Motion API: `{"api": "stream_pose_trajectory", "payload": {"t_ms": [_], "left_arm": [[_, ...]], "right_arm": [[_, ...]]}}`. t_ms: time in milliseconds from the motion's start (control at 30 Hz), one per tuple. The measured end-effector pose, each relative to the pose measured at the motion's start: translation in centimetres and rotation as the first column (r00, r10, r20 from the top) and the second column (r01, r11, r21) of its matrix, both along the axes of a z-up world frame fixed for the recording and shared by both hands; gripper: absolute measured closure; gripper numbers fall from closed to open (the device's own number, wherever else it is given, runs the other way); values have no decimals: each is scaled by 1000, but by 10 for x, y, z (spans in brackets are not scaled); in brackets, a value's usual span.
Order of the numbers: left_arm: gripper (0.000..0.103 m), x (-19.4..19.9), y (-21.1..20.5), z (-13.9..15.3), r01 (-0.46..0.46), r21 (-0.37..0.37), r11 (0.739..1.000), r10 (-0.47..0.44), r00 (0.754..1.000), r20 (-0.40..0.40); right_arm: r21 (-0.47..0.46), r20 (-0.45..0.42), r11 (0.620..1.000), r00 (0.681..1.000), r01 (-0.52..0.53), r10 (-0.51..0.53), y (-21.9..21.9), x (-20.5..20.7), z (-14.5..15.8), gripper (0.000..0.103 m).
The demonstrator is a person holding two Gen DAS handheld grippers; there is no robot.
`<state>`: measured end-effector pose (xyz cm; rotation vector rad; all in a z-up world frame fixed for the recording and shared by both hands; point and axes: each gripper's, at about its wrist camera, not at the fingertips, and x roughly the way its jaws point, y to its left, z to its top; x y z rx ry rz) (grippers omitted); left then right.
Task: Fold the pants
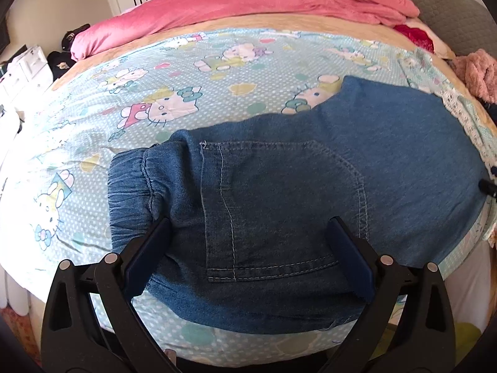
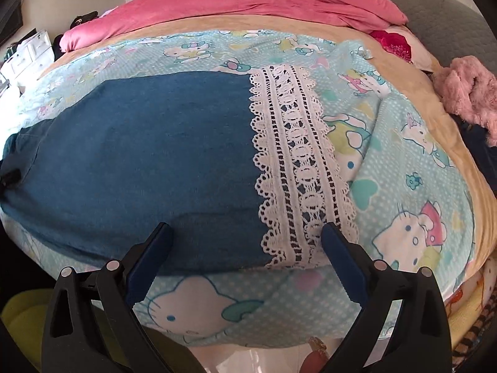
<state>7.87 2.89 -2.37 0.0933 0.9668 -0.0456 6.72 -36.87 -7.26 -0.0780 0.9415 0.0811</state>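
Note:
Blue denim pants (image 1: 310, 180) lie flat across the cartoon-print sheet (image 1: 174, 71), folded lengthwise with a back pocket up. The elastic waistband (image 1: 130, 192) is at the left, the leg runs right. In the right wrist view the leg (image 2: 139, 161) ends in a white lace hem (image 2: 298, 168). My left gripper (image 1: 248, 242) is open, its fingers above the pocket area near the bed's front edge. My right gripper (image 2: 245, 242) is open, straddling the leg's lower edge beside the lace hem. Neither holds anything.
A pink quilt (image 1: 248, 3) is bunched at the far side of the bed. A fluffy pink garment (image 2: 469, 93) lies at the right edge. A grey headboard (image 2: 435, 6) is at the far right. White drawers (image 1: 25, 68) stand left of the bed.

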Motion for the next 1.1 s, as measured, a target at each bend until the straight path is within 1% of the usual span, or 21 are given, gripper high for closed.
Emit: {"api": "stream_pose_trajectory", "payload": {"t_ms": [100, 167, 267, 433, 600, 833, 1100], "left_arm": [[10, -2, -1, 6, 0, -16, 1000, 0, 1000, 10], [10, -4, -2, 13, 5, -41, 999, -4, 1000, 21], [10, -6, -5, 23, 18, -78, 997, -16, 999, 32], [10, -9, -16, 34, 37, -85, 996, -32, 998, 55], [10, -11, -24, 45, 54, -106, 993, -46, 996, 70], [10, -10, -39, 55, 83, -115, 990, -74, 994, 83], [10, 11, -78, 67, 155, -96, 983, -147, 985, 93]], "right_arm": [[19, 14, 1000, 1000, -1, 1, -1, -4, 5, 7], [86, 43, 996, 999, 4, -8, -6, -6, 17, 7], [140, 74, 990, 997, 10, -20, -9, -10, 31, 7], [154, 131, 988, 990, 31, -51, -18, -14, 50, 7], [176, 168, 982, 981, 61, -92, -30, -18, 61, 7], [206, 206, 974, 968, 98, -141, -47, -23, 69, 6], [225, 218, 968, 962, 113, -163, -63, -26, 69, 6]]}}
